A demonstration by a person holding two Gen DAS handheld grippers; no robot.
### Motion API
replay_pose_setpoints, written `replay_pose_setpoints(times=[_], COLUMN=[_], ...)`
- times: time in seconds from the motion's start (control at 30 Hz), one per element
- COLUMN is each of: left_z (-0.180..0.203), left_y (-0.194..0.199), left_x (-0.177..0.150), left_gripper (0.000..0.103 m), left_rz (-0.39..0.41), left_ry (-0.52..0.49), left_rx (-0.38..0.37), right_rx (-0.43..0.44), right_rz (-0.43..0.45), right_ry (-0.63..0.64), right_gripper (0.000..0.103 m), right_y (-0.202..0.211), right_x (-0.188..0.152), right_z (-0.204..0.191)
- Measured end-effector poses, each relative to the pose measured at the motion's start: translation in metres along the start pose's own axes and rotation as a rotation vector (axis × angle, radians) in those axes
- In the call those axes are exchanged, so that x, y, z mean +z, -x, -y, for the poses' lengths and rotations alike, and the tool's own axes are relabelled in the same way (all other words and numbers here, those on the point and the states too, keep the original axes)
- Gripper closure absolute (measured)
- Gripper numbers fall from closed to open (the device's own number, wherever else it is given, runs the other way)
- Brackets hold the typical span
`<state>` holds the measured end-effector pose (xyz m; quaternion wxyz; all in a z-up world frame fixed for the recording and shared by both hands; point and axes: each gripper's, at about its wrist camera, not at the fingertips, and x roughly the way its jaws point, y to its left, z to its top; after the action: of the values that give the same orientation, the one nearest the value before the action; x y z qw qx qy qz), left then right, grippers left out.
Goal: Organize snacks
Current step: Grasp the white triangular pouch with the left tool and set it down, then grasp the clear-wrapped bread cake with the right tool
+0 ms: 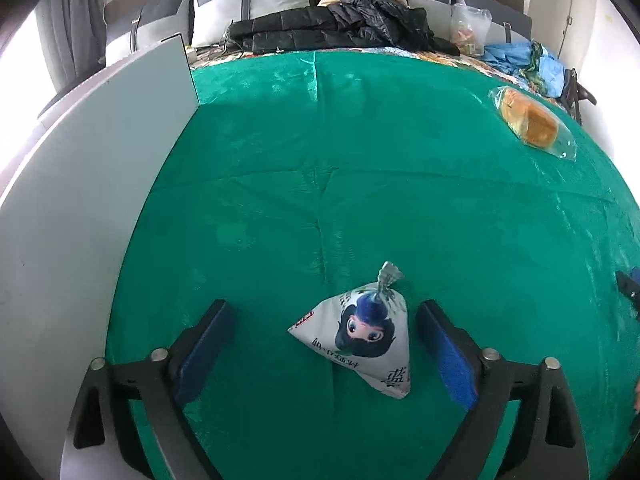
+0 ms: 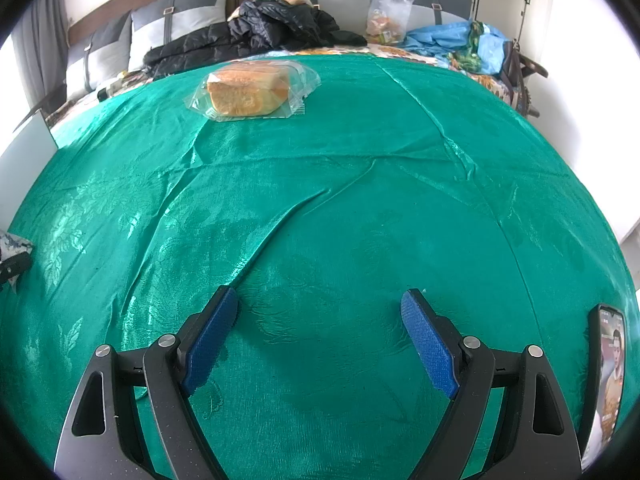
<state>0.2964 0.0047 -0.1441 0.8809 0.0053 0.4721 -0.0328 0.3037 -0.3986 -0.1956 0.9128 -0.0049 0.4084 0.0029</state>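
Pouch (image 1: 358, 334) print: cartoon face, unreadable characters.

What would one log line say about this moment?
left gripper: open, astride triangular snack pouch, pads clear | right gripper: open, empty | wrapped bread: far on green cloth

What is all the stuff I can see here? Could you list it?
pouch: one, white with cartoon face, on cloth between left tongs, untouched
bread: one, golden, clear wrapper, far side of cloth
cloth: one, green, covering the surface
board: one, white, upright at left
phone: one, screen lit, right edge
jacket: one, black, behind
bag: one, clear, behind
left tongs: open
right tongs: open, empty
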Motion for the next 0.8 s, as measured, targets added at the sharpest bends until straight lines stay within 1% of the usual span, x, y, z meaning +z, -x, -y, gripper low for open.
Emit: replay_pose_setpoints(times=[0.1, 0.13, 0.23, 0.63, 0.7, 0.77, 0.8], left_z=[-0.001, -0.001, 0.000, 0.000, 0.000, 0.000, 0.000], left_y=[-0.001, -0.002, -0.002, -0.002, -0.002, -0.002, -0.002], left_x=[-0.001, -0.001, -0.002, -0.002, -0.001, -0.002, -0.001], left_gripper=[0.003, 0.000, 0.000, 0.000, 0.000, 0.000, 0.000], left_rz=[0.012, 0.016, 0.034, 0.035, 0.035, 0.035, 0.035], left_ry=[0.006, 0.002, 0.001, 0.001, 0.001, 0.001, 0.001], left_rx=[0.004, 0.003, 0.006, 0.007, 0.006, 0.006, 0.006], right_rx=[0.000, 0.000, 0.000, 0.006, 0.010, 0.042, 0.066], right_rz=[0.000, 0.000, 0.000, -0.008, -0.089, -0.077, -0.059], right_ry=[0.000, 0.000, 0.000, -0.007, -0.018, -0.092, -0.143], right_gripper=[0.017, 0.017, 0.017, 0.016, 0.017, 0.017, 0.017], right_y=[0.000, 0.000, 0.000, -0.001, -0.005, -0.002, -0.001], right_x=[0.000, 0.000, 0.000, 0.001, 0.017, 0.049, 0.072], right_z=[0.000, 0.000, 0.000, 0.001, 0.002, 0.006, 0.007])
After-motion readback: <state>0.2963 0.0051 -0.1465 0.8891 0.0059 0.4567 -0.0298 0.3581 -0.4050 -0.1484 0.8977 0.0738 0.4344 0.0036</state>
